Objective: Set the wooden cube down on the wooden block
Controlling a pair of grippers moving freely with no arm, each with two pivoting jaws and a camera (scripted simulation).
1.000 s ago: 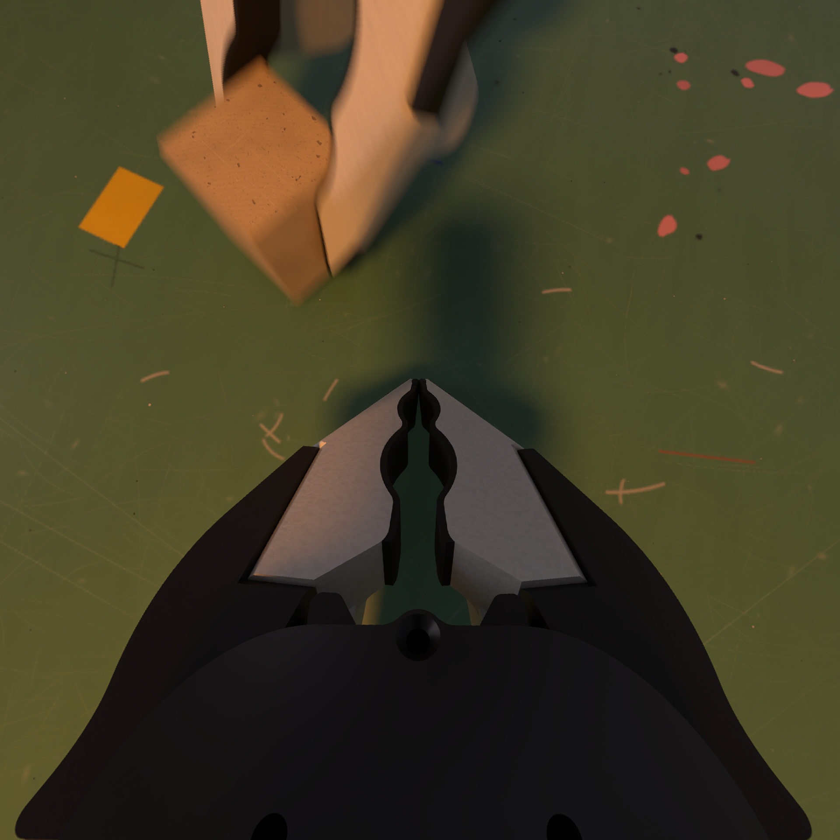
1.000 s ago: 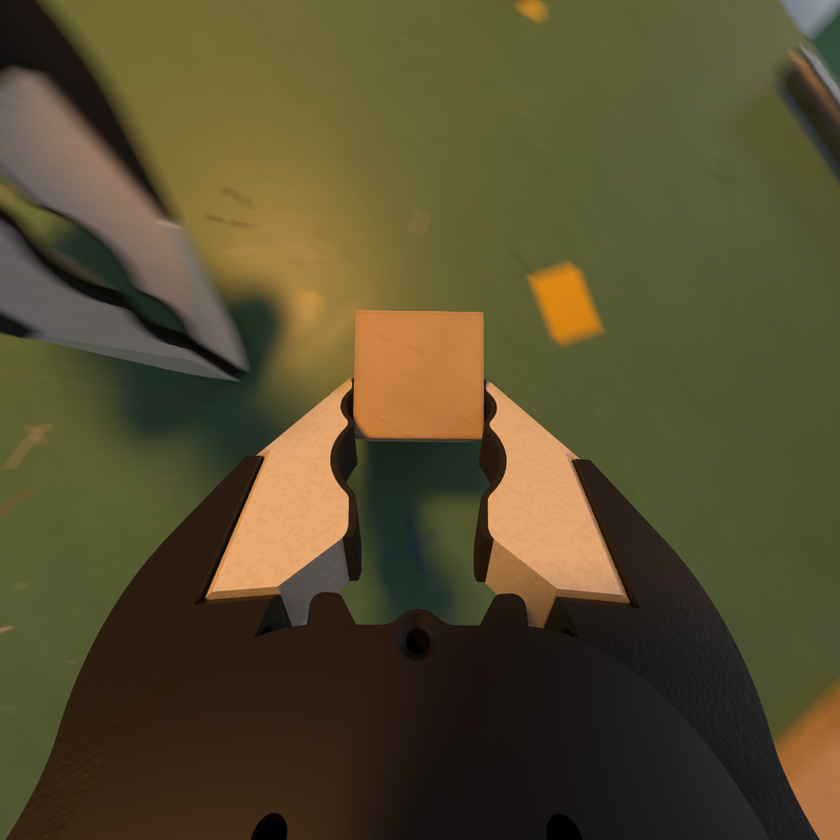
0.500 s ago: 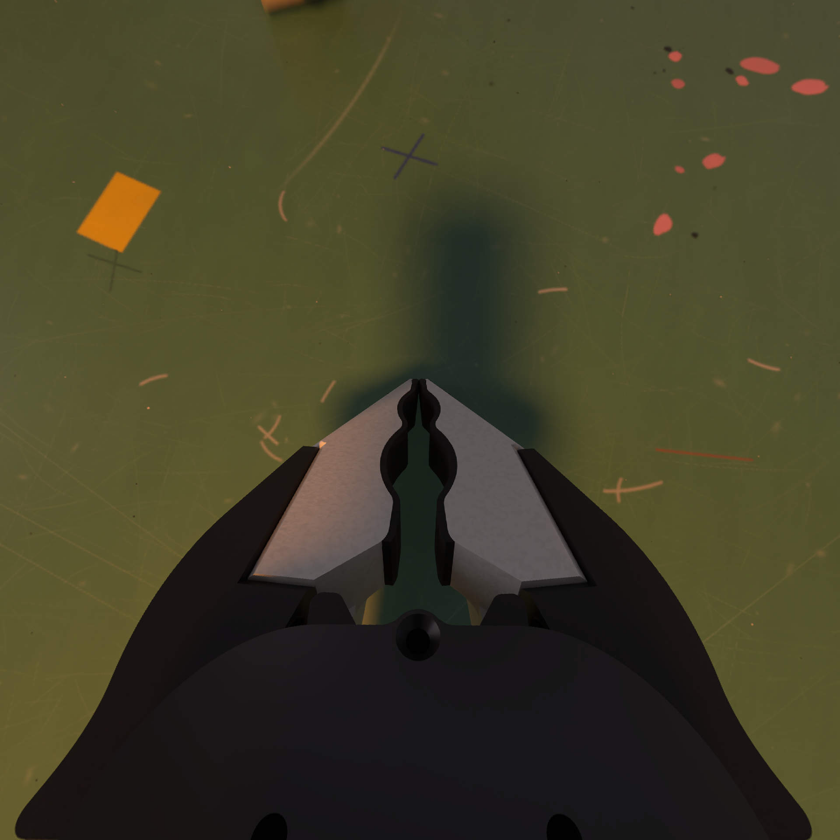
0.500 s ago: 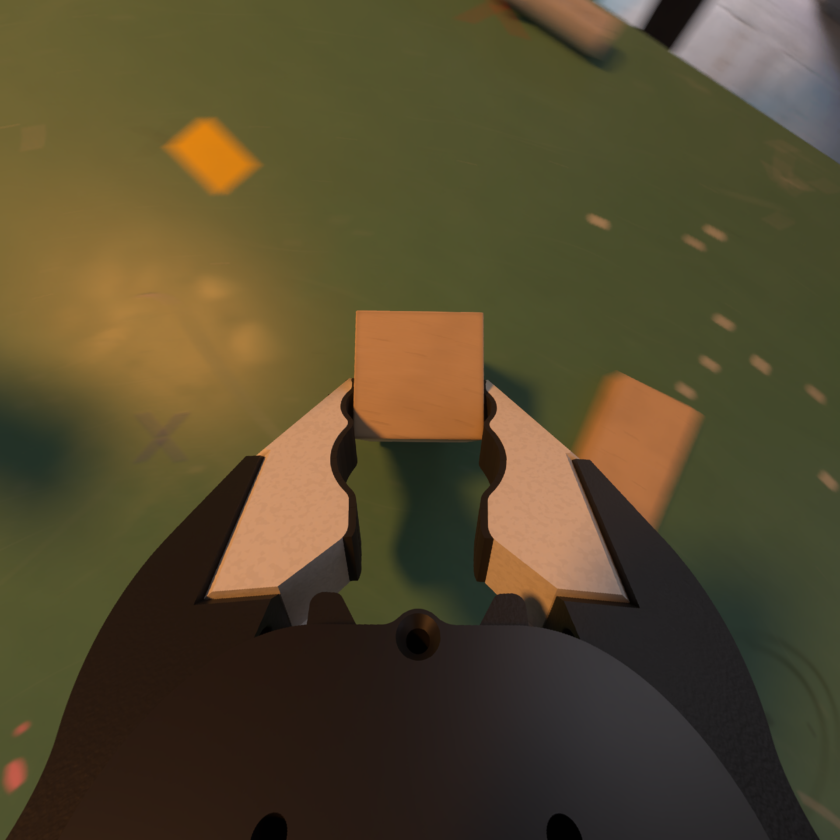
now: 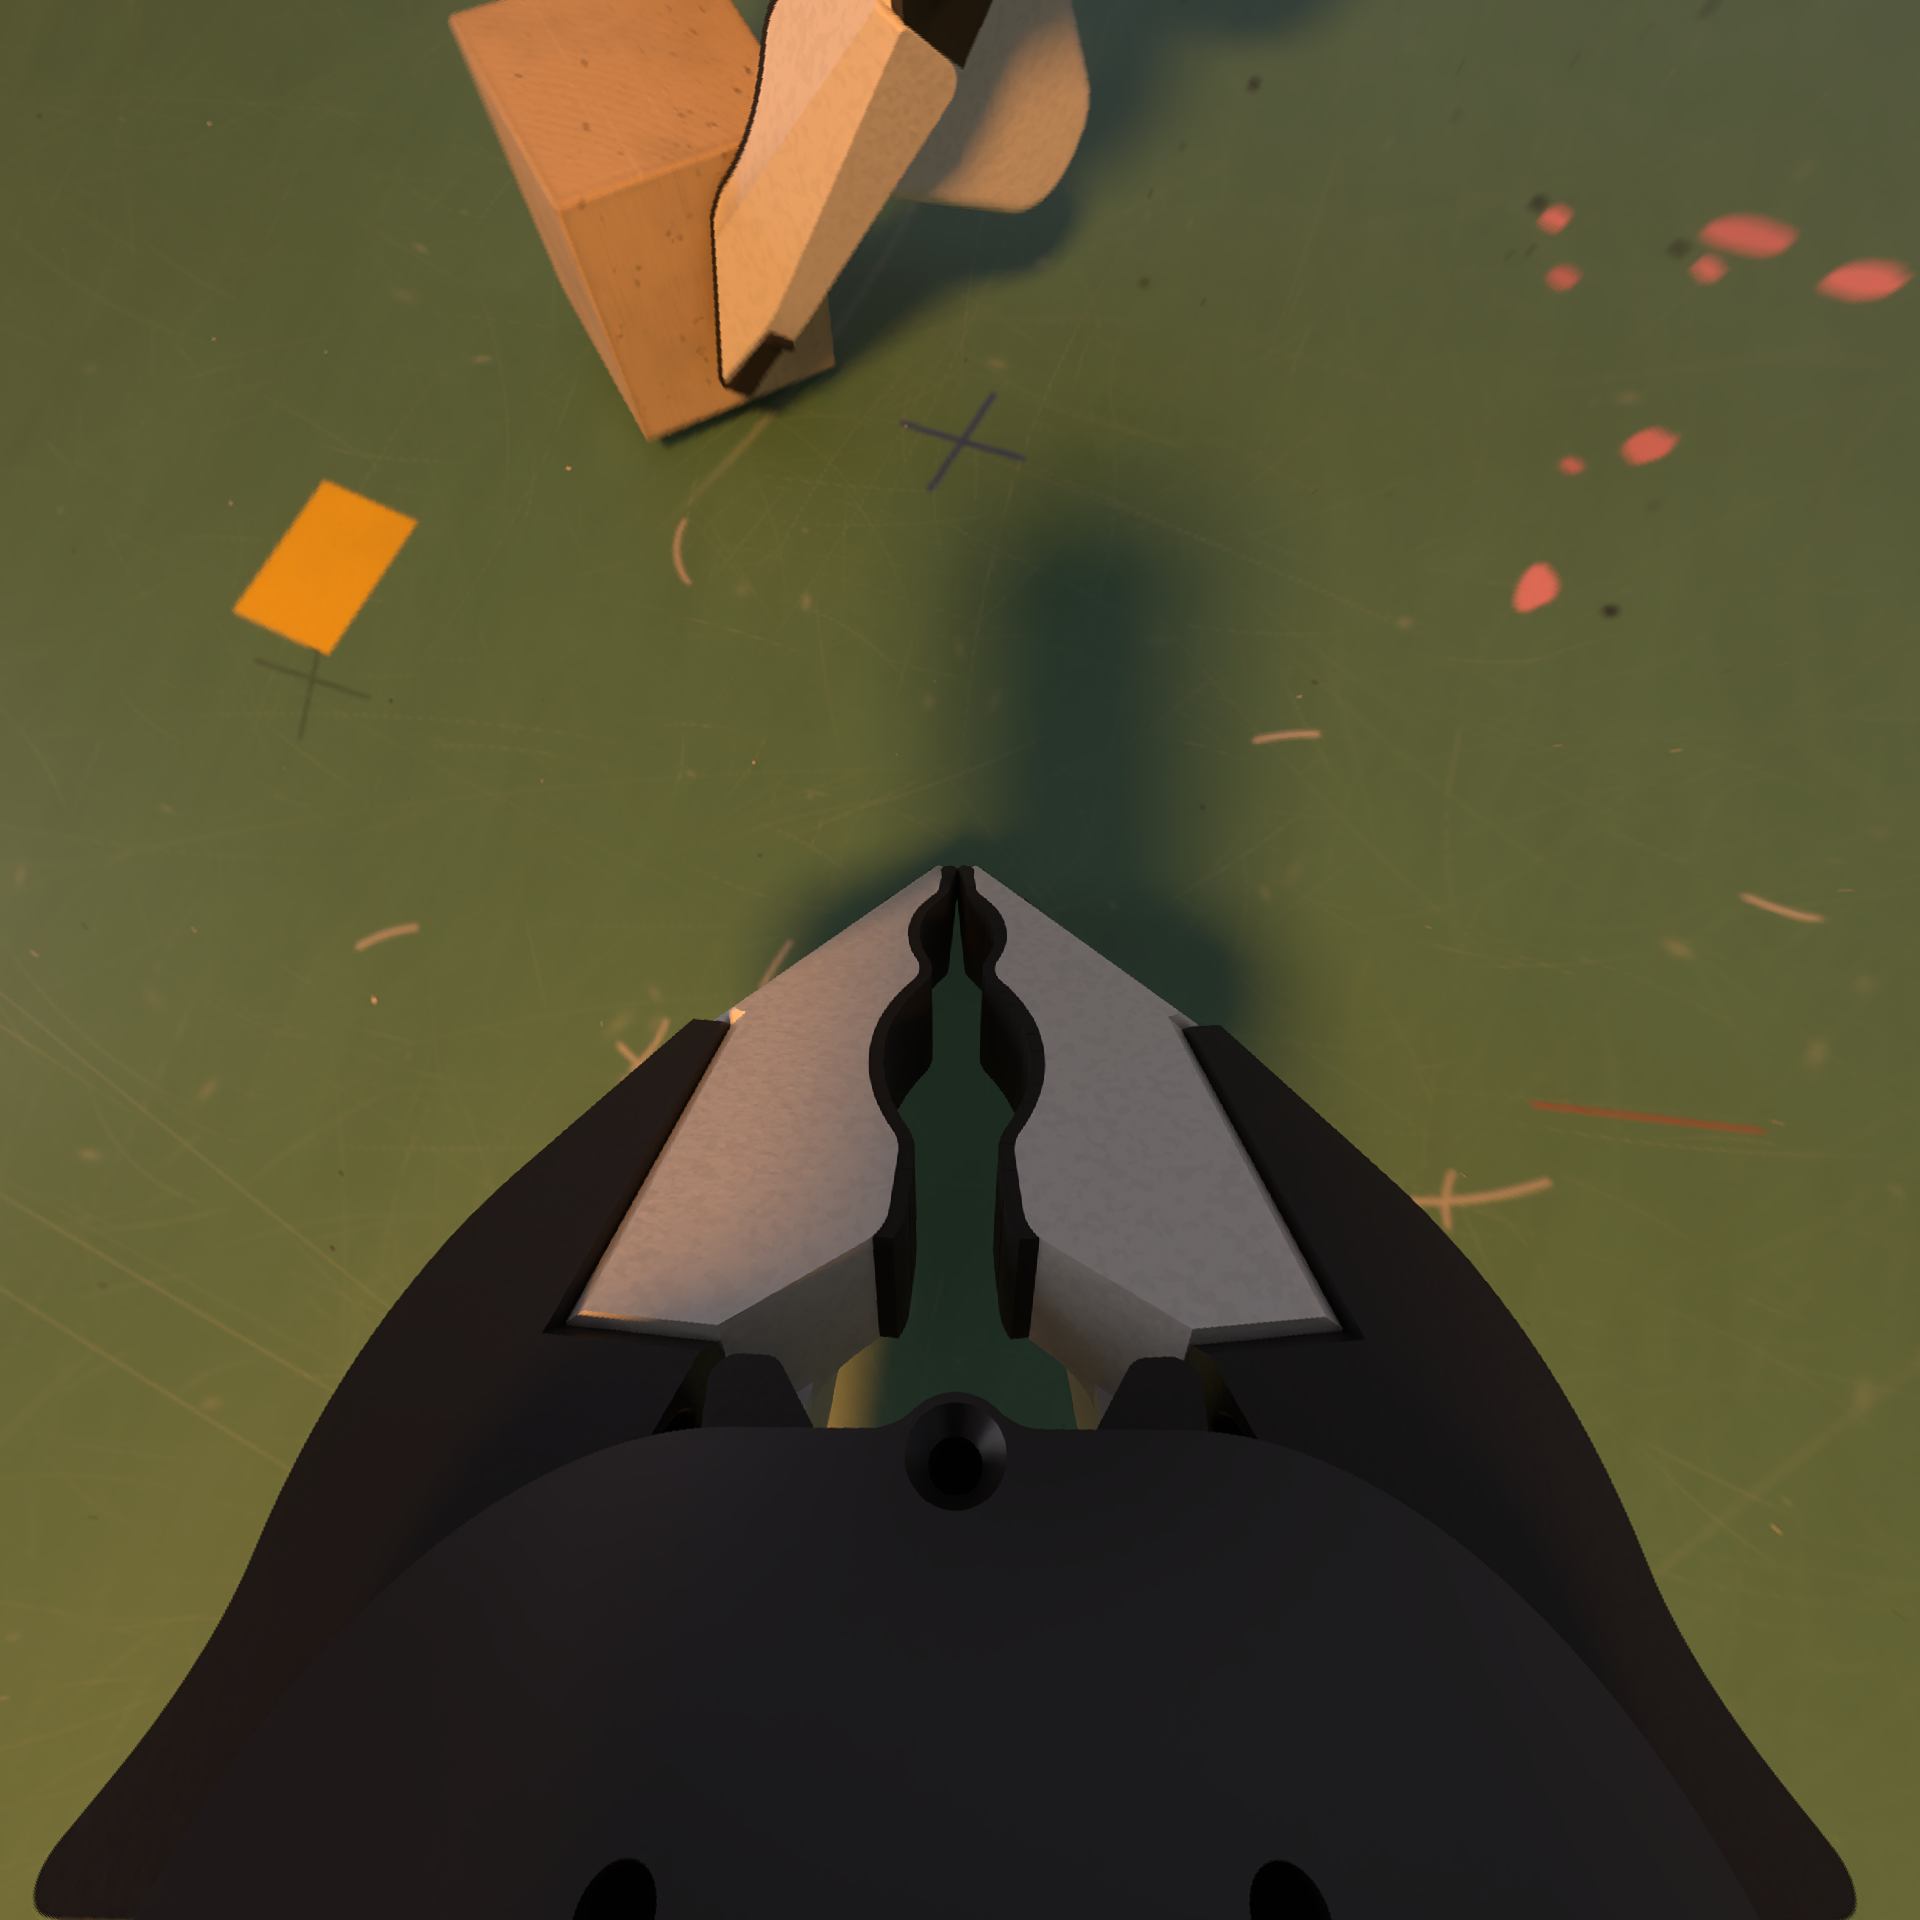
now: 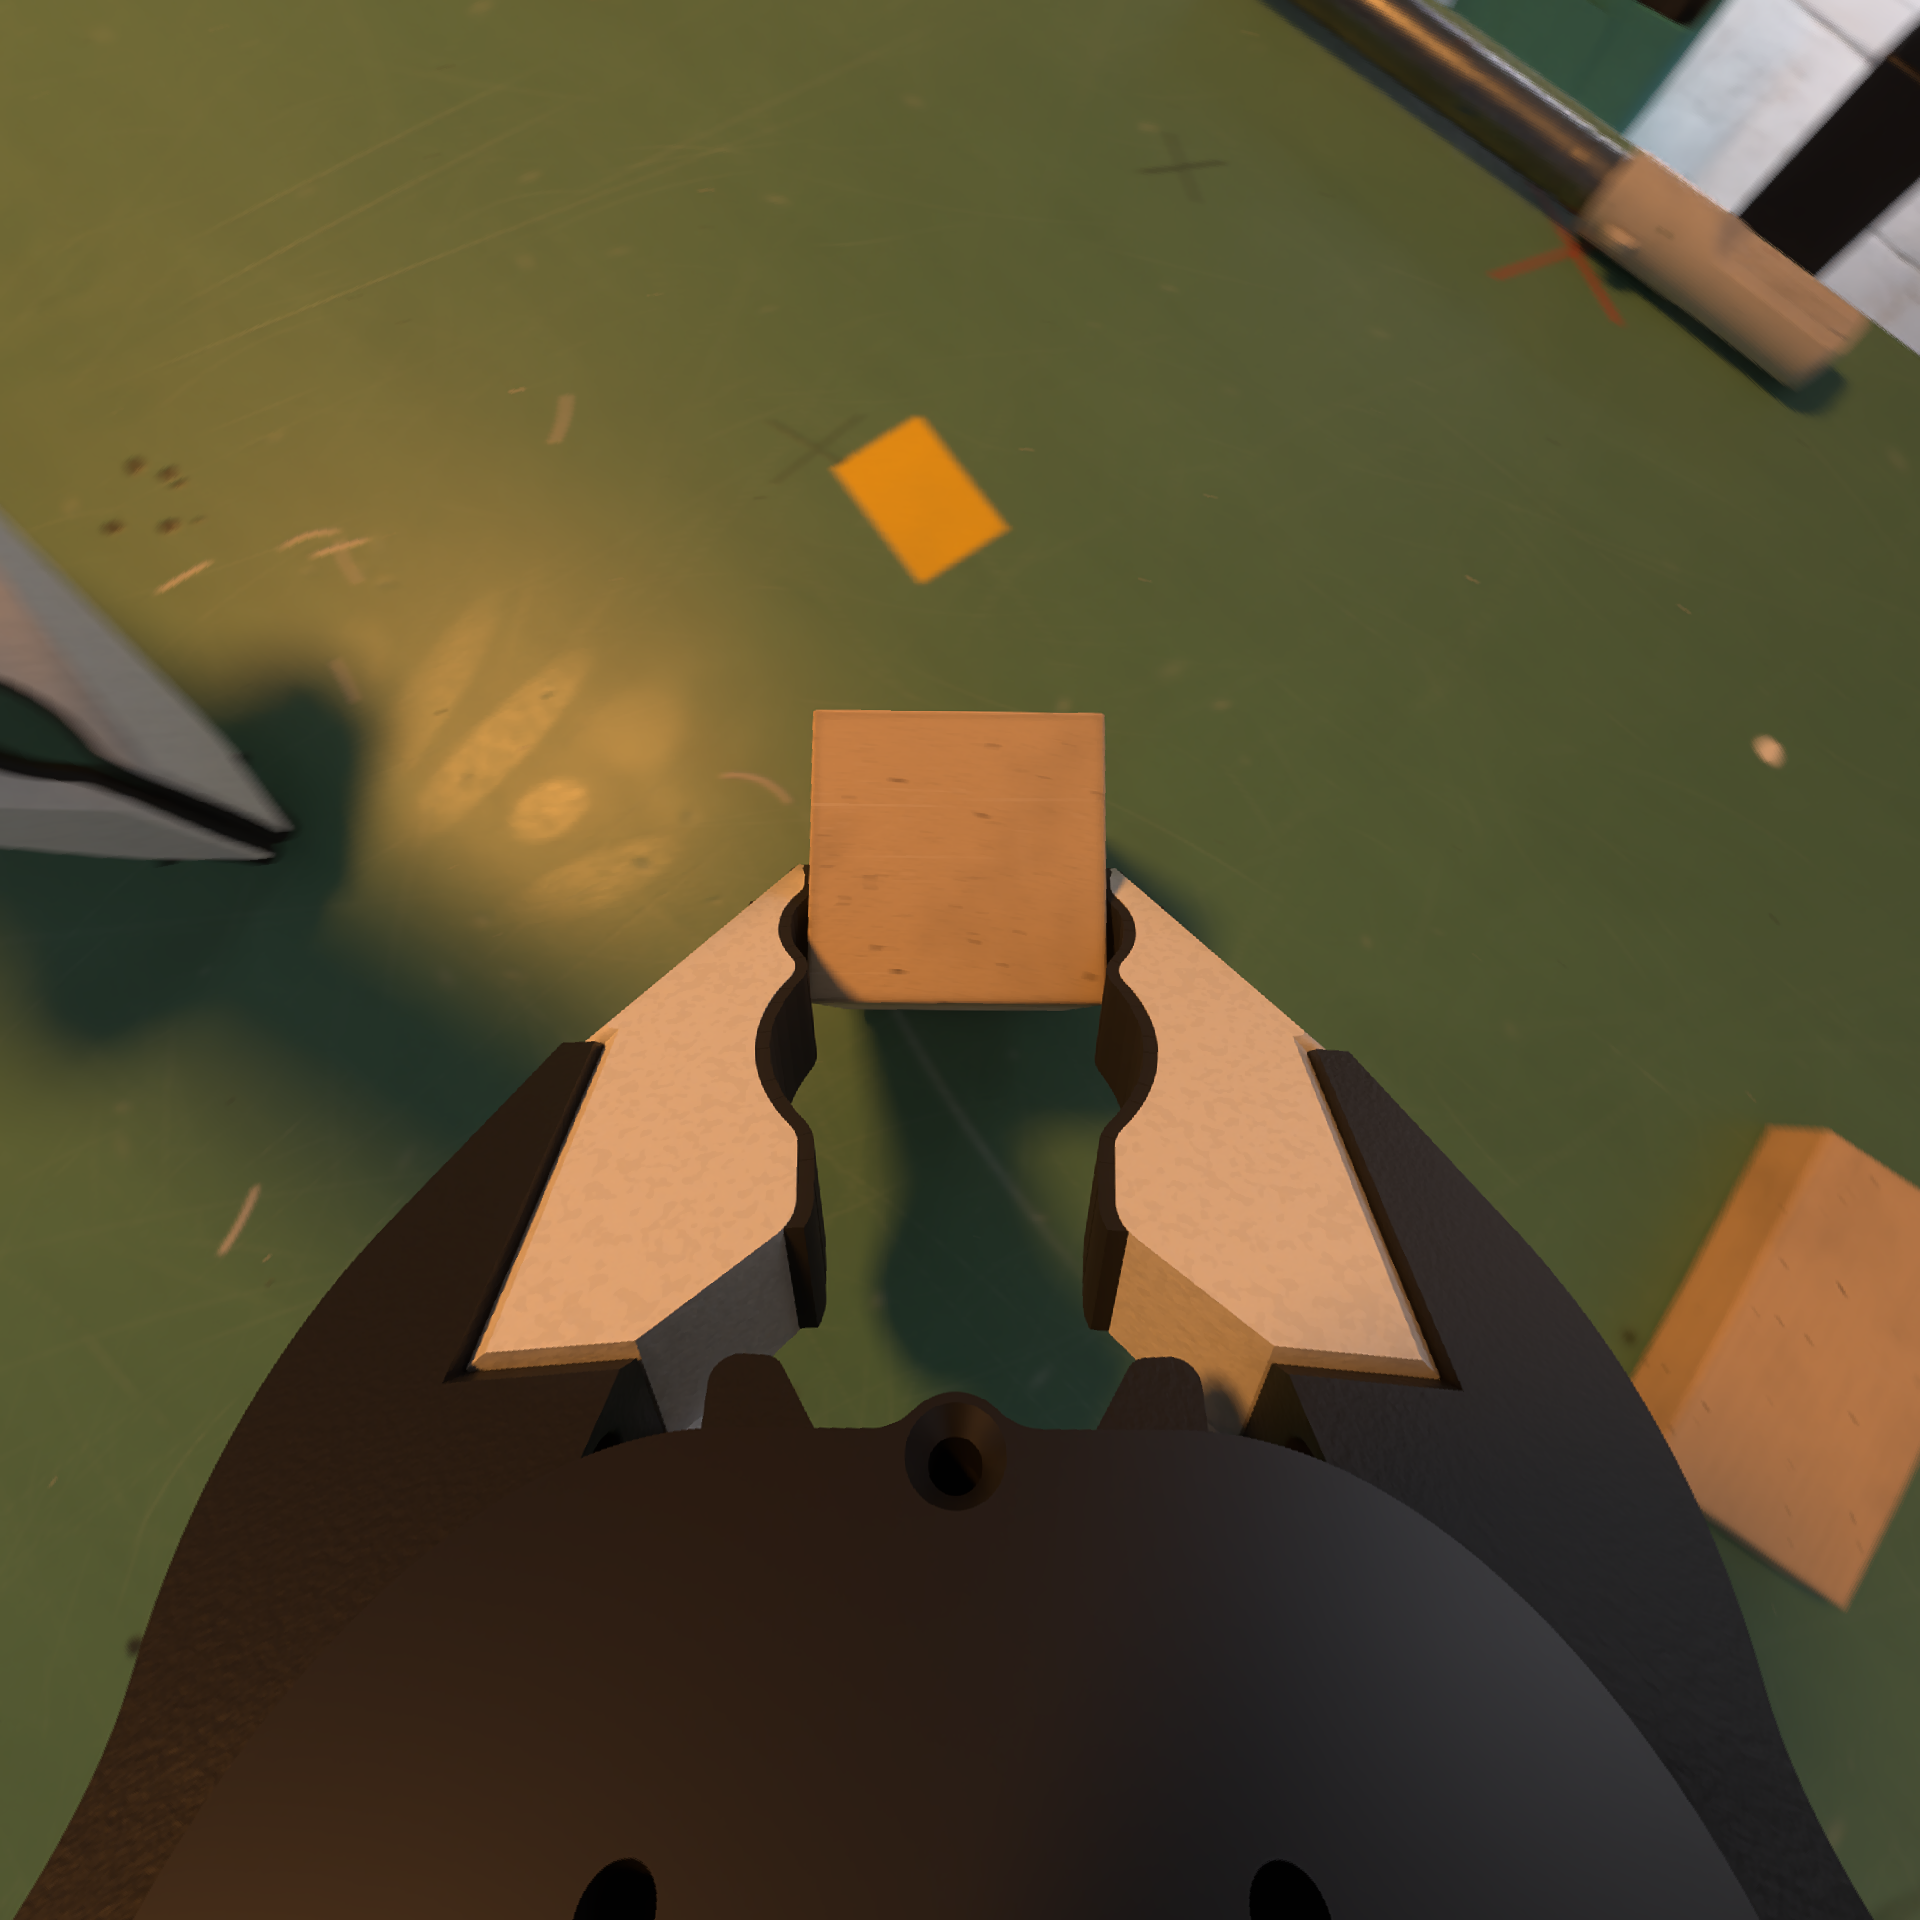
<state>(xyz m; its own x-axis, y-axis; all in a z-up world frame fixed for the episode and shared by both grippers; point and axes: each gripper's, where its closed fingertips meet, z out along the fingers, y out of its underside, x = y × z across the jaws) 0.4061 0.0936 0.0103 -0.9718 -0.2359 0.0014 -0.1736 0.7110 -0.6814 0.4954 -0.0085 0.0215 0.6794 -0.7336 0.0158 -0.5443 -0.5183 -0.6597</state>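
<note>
Right gripper (image 6: 956, 883): clamped on wooden cube (image 6: 956, 862), carried clear above the mat for transfer.
Left gripper (image 5: 956, 878): fingers together, empty, parked aside.
Wooden block (image 6: 1787, 1361): flat on mat, lower right, uncovered.

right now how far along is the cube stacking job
Done: the wooden cube is picked up, clamped in the right gripper above the green table. In hand: carrying it; the wooden block lies flat off to that gripper's lower right, nothing on it. Left: move over the block, lower, release. The left gripper is shut and empty.
</note>
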